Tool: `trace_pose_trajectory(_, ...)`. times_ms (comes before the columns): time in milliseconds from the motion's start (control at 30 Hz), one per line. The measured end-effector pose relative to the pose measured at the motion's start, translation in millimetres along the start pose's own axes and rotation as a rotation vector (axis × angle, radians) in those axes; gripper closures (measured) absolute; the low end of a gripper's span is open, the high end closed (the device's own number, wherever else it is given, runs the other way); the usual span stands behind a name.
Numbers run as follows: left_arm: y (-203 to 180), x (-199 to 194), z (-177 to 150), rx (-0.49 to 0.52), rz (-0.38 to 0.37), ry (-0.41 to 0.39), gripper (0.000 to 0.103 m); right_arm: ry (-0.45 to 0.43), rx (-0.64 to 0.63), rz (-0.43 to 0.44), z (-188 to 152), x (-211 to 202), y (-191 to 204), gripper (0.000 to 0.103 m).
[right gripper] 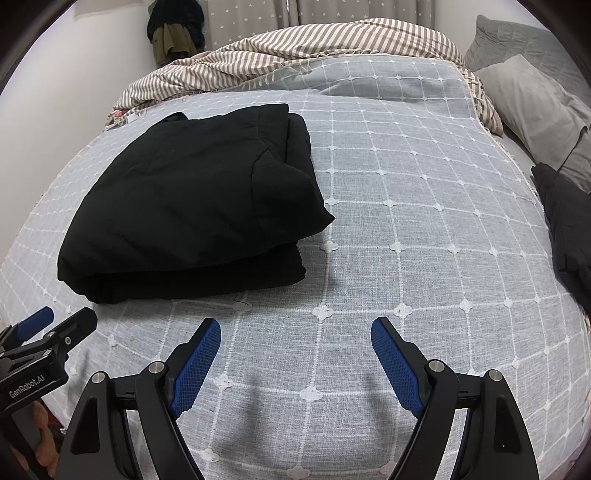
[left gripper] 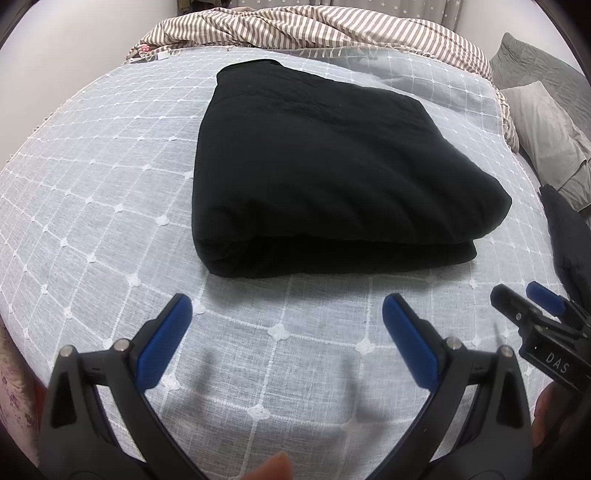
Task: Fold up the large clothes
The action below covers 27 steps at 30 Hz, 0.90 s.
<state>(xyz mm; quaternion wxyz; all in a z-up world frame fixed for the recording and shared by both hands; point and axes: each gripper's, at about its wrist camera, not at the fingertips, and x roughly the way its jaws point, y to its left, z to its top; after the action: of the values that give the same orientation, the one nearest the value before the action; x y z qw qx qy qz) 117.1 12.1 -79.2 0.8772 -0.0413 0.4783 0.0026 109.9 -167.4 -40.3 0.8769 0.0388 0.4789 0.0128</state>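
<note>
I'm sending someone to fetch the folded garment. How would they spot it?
On the bed's grey grid-patterned cover, look left of centre, before the striped blanket. The black folded garment lies there as a neat thick rectangle, unlike the crumpled dark clothing at the right edge.

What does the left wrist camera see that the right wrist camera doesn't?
Only the left wrist view shows the open left gripper from behind. Only the right wrist view shows clothes hanging by the wall, and the open right gripper from behind. Both show the folded black garment, the bedspread, the striped blanket and pillows.
</note>
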Motion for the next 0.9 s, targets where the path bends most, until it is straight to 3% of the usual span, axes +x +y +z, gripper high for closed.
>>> trace_pose_trajectory(900, -0.7, 3.7, -1.1, 0.008, -0.011, 0.010, 0.001, 0.014, -0.011, -0.007, 0.9, 5.6, 3.1, 0.018)
